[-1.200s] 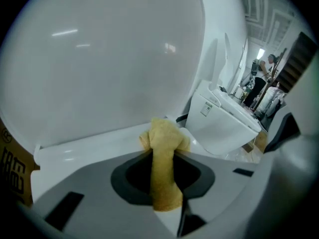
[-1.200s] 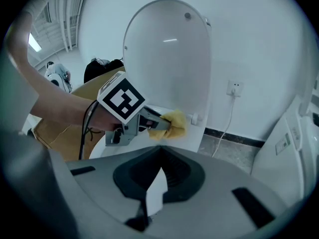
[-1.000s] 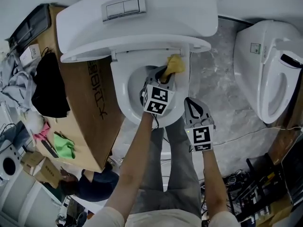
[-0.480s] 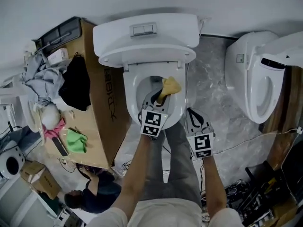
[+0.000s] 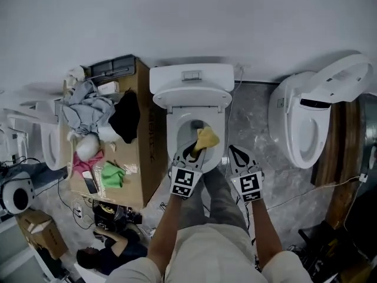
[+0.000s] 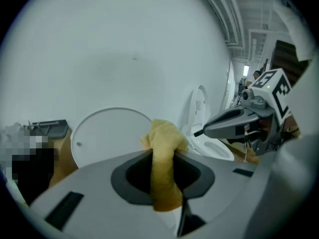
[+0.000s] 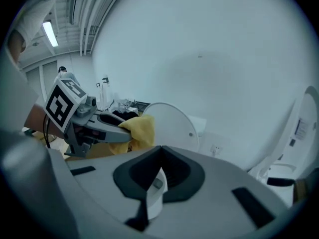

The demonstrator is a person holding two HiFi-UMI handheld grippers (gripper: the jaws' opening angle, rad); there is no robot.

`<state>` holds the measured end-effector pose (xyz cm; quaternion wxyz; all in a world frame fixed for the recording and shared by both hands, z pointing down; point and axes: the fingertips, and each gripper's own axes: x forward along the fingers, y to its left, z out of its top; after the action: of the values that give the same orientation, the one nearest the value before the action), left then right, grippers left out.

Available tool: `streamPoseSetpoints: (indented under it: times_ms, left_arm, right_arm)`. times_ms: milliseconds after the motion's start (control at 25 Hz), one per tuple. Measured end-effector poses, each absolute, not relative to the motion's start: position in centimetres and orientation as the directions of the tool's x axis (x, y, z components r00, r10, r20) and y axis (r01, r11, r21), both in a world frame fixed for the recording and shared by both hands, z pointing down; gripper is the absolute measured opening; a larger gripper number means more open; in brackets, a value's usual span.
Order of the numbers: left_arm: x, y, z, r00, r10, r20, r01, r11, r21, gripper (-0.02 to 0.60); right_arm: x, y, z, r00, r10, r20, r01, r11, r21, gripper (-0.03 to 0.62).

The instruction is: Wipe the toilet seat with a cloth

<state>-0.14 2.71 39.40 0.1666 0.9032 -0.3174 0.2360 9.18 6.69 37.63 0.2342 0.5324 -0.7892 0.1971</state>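
Note:
The white toilet (image 5: pixel 177 135) stands in the middle of the head view, its lid (image 6: pixel 110 133) raised against the tank (image 5: pixel 191 78). My left gripper (image 5: pixel 198 149) is shut on a yellow cloth (image 5: pixel 207 138) and holds it above the front of the bowl, apart from the seat. In the left gripper view the cloth (image 6: pixel 163 153) hangs bunched between the jaws. My right gripper (image 5: pixel 232 151) hovers just right of the bowl's front rim, jaws together with nothing in them. The right gripper view shows the left gripper (image 7: pixel 124 131) and the cloth (image 7: pixel 140 129) in front of the lid (image 7: pixel 174 126).
A cardboard box (image 5: pixel 147 158) stands against the toilet's left side, piled with clothes and a green rag (image 5: pixel 111 174). A second toilet (image 5: pixel 297 125) with its lid up stands to the right. Cables lie on the floor at lower right. A person (image 5: pixel 118 249) crouches at lower left.
The head view has pulled back and now takes in the whole room. Both grippers have drawn back from the bowl toward its front rim, the left one still carrying the cloth.

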Motion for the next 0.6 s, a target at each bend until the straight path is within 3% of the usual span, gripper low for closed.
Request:
streamPoseSetpoints:
  times_ms: [600]
  left_arm:
    - [-2.0,8.2,22.6,0.667,-0.632,0.395,-0.711,-0.699,0.082,0.101]
  right_arm:
    - [8.9,10.0,21.9,-0.433,-0.807,0.401,-0.879,0.477,0.010,0.006]
